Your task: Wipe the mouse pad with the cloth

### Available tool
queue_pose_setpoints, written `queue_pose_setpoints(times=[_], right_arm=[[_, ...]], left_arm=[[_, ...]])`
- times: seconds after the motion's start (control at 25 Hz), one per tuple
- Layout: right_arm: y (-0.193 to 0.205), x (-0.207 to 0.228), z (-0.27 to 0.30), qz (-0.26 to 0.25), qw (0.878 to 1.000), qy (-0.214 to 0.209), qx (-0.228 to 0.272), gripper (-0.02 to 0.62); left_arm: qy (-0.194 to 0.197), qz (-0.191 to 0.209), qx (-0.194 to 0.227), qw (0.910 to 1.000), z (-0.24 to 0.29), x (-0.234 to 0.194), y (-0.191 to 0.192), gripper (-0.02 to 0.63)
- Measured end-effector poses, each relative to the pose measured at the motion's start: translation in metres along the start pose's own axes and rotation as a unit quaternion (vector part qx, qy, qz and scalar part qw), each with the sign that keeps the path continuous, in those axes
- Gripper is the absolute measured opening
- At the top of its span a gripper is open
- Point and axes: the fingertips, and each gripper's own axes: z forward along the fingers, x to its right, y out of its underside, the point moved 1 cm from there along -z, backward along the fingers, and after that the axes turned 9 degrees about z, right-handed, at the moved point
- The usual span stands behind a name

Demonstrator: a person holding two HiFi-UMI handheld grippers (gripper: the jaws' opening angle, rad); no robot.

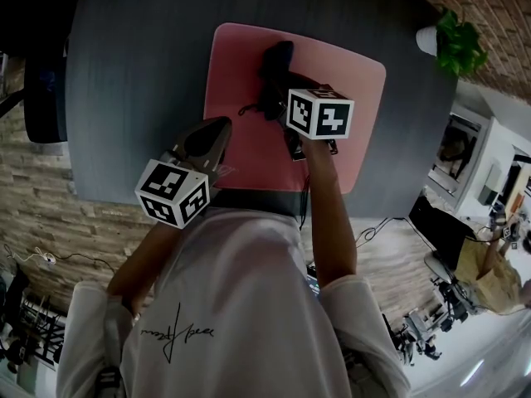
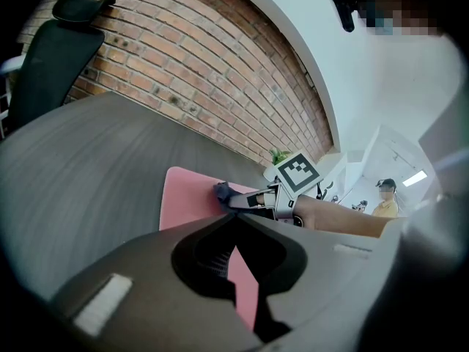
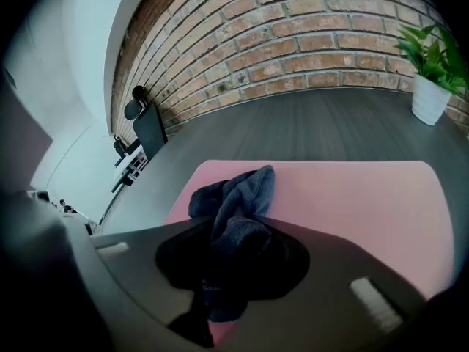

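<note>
Now the right hand-held gripper [image 1: 275,98] is clamped on a bunched dark blue terry cloth [image 1: 279,60], which rests on the far half of the pink rectangular mouse pad [image 1: 353,118]. In the right gripper view, the cloth [image 3: 236,196] fills the gap between the jaws and spills forward onto the pad [image 3: 352,196]. The left hand-held gripper [image 1: 222,128] sits at the pad's near-left edge, over the dark grey wood-grain surface [image 1: 133,81]. Its jaws are closed tip to tip with nothing between them [image 2: 236,215]. A small green plant in a white pot [image 1: 455,43] stands at the surface's far right corner, well apart from the pad.
</note>
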Motion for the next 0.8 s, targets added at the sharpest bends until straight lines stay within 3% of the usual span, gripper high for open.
queue_pose_setpoints(times=[0.64,0.8], right_arm=[[0.012,-0.029,0.013,0.014,0.999,-0.036,-0.005,0.095],[0.016,-0.039,0.016,0.014,0.999,-0.044,-0.001,0.095]], left_arm=[[0.007,0.003,0.010,0.9999,-0.007,0.001,-0.006,0.006],[-0.006,0.043,0.002,0.9991,-0.012,0.002,-0.005,0.006]])
